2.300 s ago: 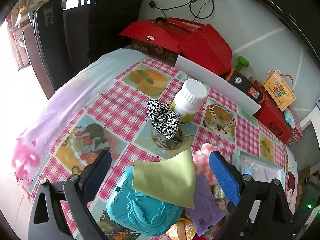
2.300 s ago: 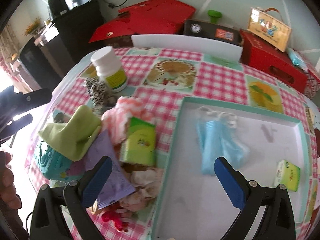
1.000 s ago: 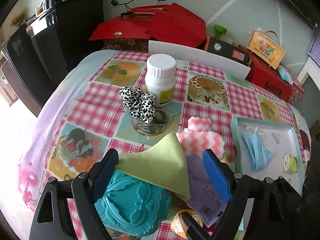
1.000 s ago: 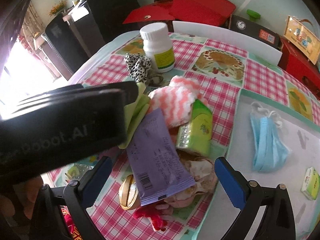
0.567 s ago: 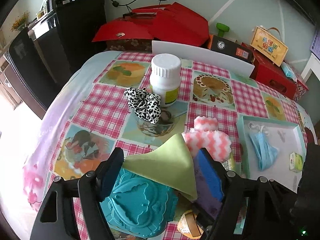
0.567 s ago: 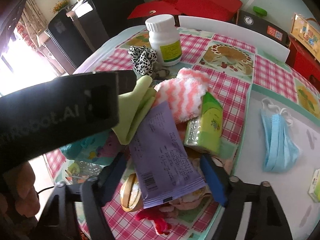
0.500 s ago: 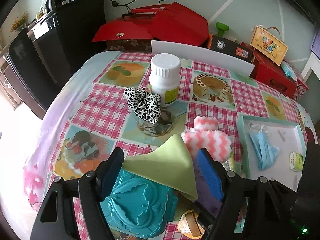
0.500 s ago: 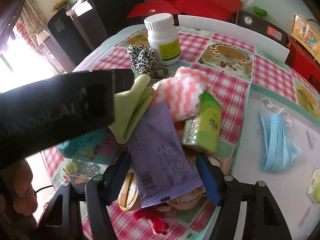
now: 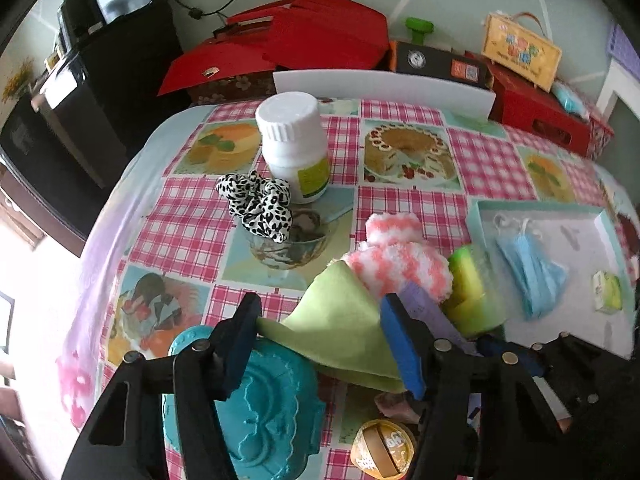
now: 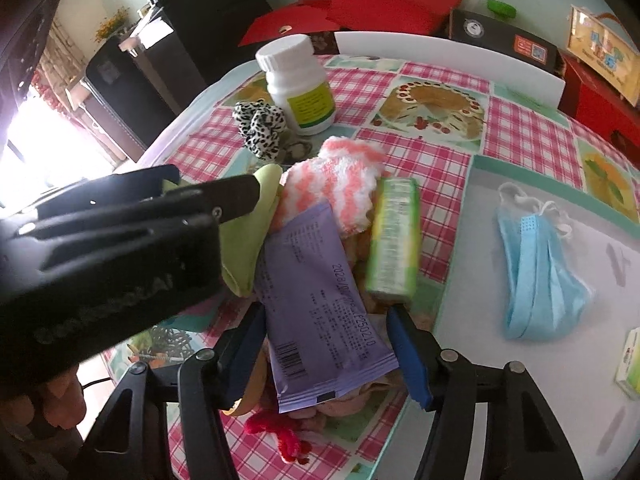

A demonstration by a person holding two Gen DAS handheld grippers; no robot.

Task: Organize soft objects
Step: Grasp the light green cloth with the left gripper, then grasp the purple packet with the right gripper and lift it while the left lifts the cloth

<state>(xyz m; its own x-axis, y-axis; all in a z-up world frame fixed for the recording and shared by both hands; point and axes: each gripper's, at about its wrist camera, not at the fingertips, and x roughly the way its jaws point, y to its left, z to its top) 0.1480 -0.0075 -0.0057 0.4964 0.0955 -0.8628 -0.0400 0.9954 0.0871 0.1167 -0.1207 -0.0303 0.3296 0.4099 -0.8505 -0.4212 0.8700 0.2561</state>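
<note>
A folded green cloth lies on a pile of things, between the jaws of my left gripper. Those jaws are closing; the pads reach the cloth's edges and the cloth is not squeezed. My right gripper is closing too, its pads against both long edges of a purple packet. A pink-and-white fuzzy cloth and a green tissue pack lean on the pile behind it. A leopard scrunchie sits by a white bottle.
At the right, a teal-rimmed tray holds a blue face mask and a small green pack. A teal plastic piece and a tape roll lie under the pile. Red boxes stand behind the table.
Both pairs of jaws have narrowed, the left around the green cloth, the right around the purple packet. The left gripper has shifted a little towards the pile.
</note>
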